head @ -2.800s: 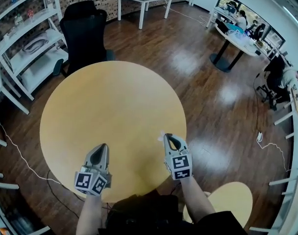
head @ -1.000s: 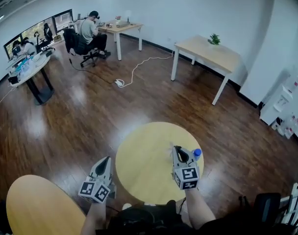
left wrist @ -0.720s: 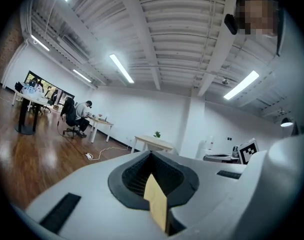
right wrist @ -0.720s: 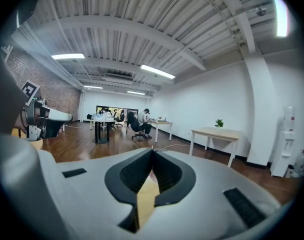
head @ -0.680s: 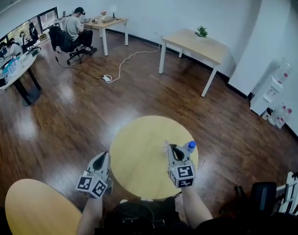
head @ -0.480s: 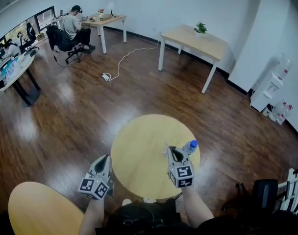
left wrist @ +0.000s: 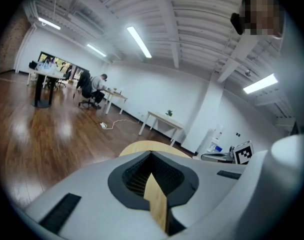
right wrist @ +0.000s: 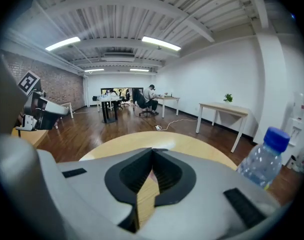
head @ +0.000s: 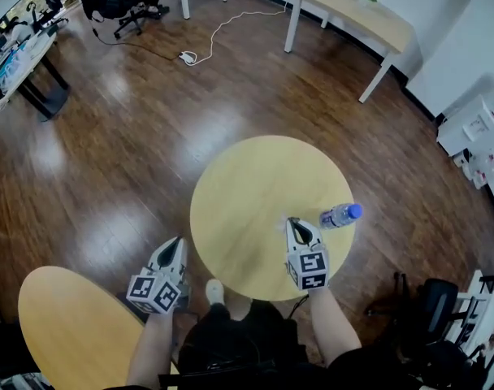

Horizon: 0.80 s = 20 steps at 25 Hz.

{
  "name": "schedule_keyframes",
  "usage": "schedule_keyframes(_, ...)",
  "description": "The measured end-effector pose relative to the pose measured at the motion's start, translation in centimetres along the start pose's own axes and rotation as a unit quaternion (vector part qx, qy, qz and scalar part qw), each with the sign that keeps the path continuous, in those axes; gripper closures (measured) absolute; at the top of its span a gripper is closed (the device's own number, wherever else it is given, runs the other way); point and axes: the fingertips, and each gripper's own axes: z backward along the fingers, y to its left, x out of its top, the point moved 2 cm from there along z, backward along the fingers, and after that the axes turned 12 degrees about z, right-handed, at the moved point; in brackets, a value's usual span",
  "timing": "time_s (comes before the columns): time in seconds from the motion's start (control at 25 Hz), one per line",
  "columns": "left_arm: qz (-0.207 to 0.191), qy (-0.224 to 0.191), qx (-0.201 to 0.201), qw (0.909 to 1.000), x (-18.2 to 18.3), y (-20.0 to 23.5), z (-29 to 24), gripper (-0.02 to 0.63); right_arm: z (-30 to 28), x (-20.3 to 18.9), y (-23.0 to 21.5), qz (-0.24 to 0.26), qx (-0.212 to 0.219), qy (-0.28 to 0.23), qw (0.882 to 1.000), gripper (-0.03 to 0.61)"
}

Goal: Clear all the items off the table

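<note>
A clear water bottle (head: 338,215) with a blue cap is on the right edge of a small round yellow table (head: 247,193). My right gripper (head: 294,223) hovers over the near right part of the tabletop, just left of the bottle, and is shut with nothing clearly between its jaws. In the right gripper view the bottle (right wrist: 264,159) stands upright to the right of the gripper (right wrist: 152,151). My left gripper (head: 175,242) is shut and empty, over the floor off the table's near left edge. In the left gripper view the gripper (left wrist: 152,156) points at the table (left wrist: 142,146).
A larger round yellow table (head: 68,323) is at the lower left. A black office chair (head: 430,315) stands at the lower right. A rectangular wooden table (head: 353,10) with a plant and a white cable (head: 223,31) on the wood floor lie beyond.
The view swung from the large bare round table to the small table with the bottle, then tilted down and closer. Both grippers stayed shut.
</note>
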Motion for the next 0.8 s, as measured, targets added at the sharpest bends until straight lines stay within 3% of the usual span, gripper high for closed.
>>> schedule_keyframes(0.32,0.037,0.039,0.031,0.9980,-2.4,2.4,-0.2,0.614,-2.3,-3.9,1.8,-0.015,0.015,0.050,0.999,0.572)
schedule_keyframes(0.6,0.044,0.040,0.029,0.9978,-2.4,2.8,0.2,0.614,-4.2,-6.1,3.6,0.015,0.013,0.071,0.997,0.572)
schedule_keyframes(0.72,0.047,0.037,0.031,0.9977,-2.4,2.7,0.9,0.614,-4.4,-7.2,4.2,0.011,0.019,0.089,0.996,0.489)
schedule_keyframes(0.8,0.046,0.035,0.032,0.9978,-2.3,2.6,1.5,0.612,-4.2,-7.2,4.4,0.005,0.024,0.092,0.995,0.474)
